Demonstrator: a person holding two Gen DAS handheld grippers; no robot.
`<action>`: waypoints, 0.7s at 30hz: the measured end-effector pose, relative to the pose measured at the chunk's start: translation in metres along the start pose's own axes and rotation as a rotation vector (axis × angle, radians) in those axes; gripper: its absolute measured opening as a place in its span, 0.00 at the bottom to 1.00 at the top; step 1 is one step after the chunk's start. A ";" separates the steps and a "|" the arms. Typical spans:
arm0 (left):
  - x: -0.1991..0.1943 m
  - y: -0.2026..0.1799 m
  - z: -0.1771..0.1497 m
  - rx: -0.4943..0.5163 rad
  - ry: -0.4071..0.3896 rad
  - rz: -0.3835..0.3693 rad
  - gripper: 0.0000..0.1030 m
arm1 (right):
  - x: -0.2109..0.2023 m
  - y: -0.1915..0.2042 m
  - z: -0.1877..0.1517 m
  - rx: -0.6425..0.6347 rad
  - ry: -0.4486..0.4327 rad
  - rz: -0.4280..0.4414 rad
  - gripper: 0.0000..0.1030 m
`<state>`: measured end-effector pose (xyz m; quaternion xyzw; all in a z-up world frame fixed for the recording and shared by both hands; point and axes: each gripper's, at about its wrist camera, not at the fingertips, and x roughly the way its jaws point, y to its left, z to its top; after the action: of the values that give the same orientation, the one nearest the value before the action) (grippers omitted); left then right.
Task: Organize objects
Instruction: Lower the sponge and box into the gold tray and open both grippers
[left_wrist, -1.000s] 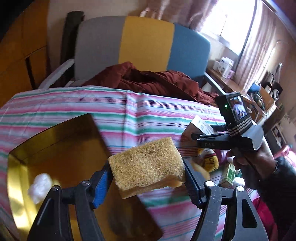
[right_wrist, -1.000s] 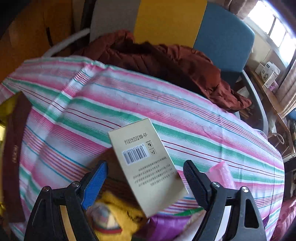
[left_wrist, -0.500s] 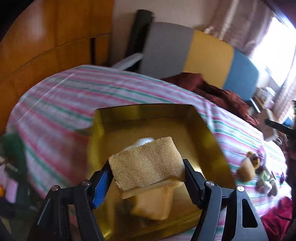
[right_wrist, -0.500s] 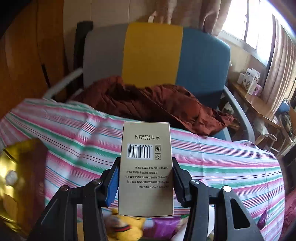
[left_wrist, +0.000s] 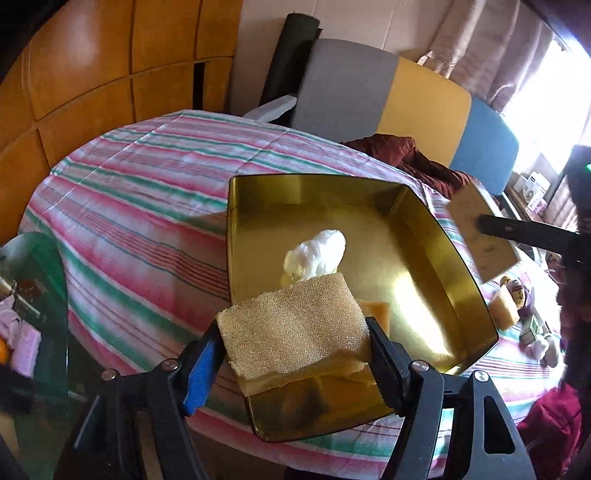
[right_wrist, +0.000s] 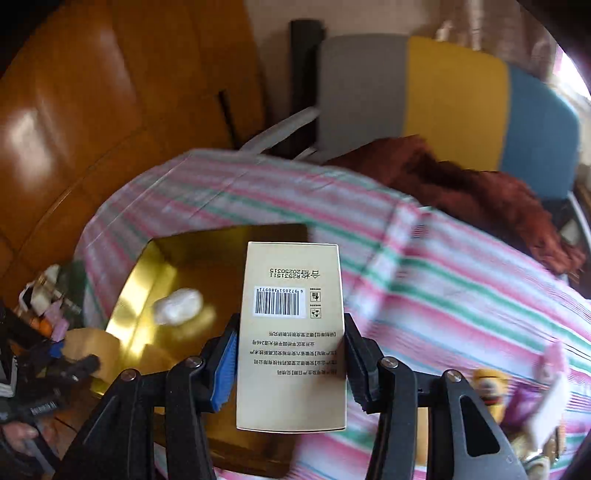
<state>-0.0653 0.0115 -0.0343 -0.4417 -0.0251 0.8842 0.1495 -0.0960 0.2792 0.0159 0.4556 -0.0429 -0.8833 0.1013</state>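
1. Having swung leftward within the last second, away from the clutter of toys and over the gold tray (left_wrist: 461, 295); now hovering above its near edge with both loads.
2. Left gripper (left_wrist: 295, 347) clamping a yellow sponge (left_wrist: 295, 332), jaws pressing into its two short ends; sponge held just over the tray's near wall, not yet inside.
3. Right gripper (right_wrist: 290, 360) gripping a beige carton (right_wrist: 291, 332) by its long sides, barcode face up, carton reaching over the tray's right part.
4. Judging from this: both items lifted and carried, only lowering and releasing remaining.
5. Sponge looking coarse and porous, slightly squeezed and bowed, lower layer sagging at the front; likely springing back on release.
6. Already lying on the tray floor: a white cotton ball (left_wrist: 316, 254), reflected in the shiny bottom.
7. Tray sitting on the striped tablecloth (left_wrist: 129, 206), toys lying beyond its right side.
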 end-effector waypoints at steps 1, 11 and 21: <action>0.001 -0.001 0.003 0.011 -0.012 0.002 0.71 | 0.009 0.008 0.003 0.002 0.014 0.010 0.49; 0.029 0.000 0.078 0.071 -0.132 0.054 0.75 | 0.054 0.054 0.024 0.025 0.047 -0.019 0.51; 0.024 0.021 0.058 0.005 -0.107 0.091 0.84 | 0.051 0.048 -0.003 0.098 0.077 0.025 0.76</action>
<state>-0.1301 0.0034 -0.0213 -0.3942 -0.0108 0.9125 0.1088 -0.1156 0.2212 -0.0189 0.4930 -0.0882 -0.8607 0.0915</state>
